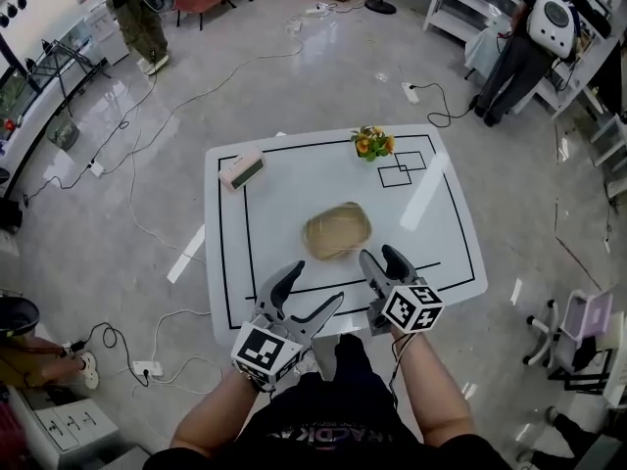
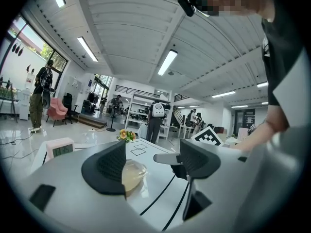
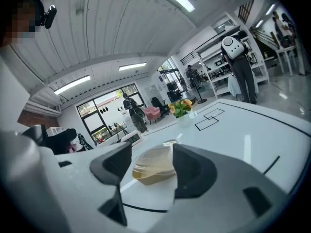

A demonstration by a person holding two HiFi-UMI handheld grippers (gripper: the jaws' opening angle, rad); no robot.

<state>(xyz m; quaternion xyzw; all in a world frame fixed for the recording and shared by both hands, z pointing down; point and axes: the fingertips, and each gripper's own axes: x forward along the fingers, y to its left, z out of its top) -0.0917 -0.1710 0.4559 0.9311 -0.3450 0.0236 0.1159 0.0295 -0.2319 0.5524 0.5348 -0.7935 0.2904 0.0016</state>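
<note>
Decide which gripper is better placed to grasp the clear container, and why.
Probably right. The right gripper sits closer to the clear container, framed between its open jaws; the left gripper aims beside it.

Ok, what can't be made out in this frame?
Clear container contents: too small in the head view; the left gripper's own jaw covers its left part in the left gripper view.
Pink clock display: too small and blurred in every view.
Table's near edge: partly behind the right gripper, head view.
</note>
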